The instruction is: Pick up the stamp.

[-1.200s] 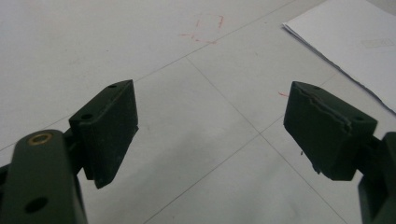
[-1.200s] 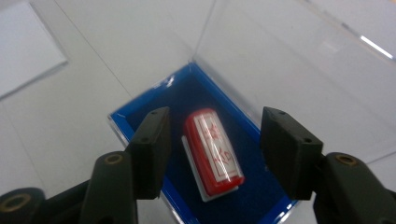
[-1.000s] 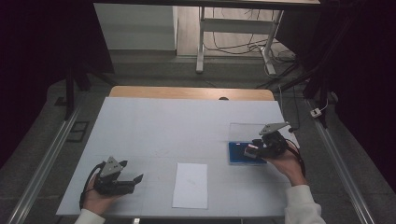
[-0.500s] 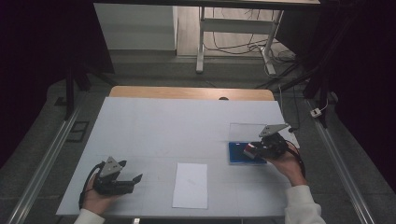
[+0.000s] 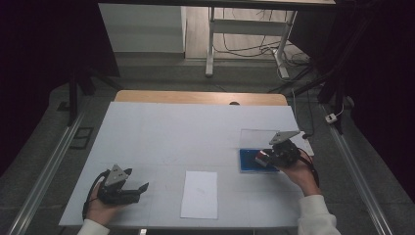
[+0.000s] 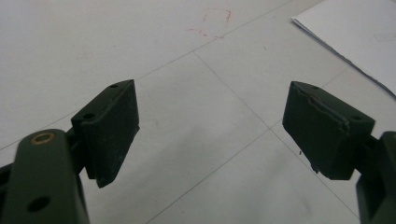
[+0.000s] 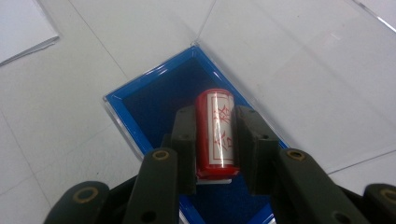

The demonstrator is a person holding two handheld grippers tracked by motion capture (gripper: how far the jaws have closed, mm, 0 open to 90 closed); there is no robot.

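Observation:
A red cylindrical stamp with a white label of red characters is clamped between the jaws of my right gripper. It hangs just over a blue-lined tray whose clear lid lies open behind it. In the high view the right gripper sits at the table's right, over the blue tray. My left gripper rests at the near left of the table. Its jaws stand wide apart, and nothing but bare tabletop lies between them in the left gripper view.
A white sheet of paper lies near the front edge, between the two hands. The white table top has faint grid lines and a wooden strip along its far edge. Table legs and cables stand on the floor beyond.

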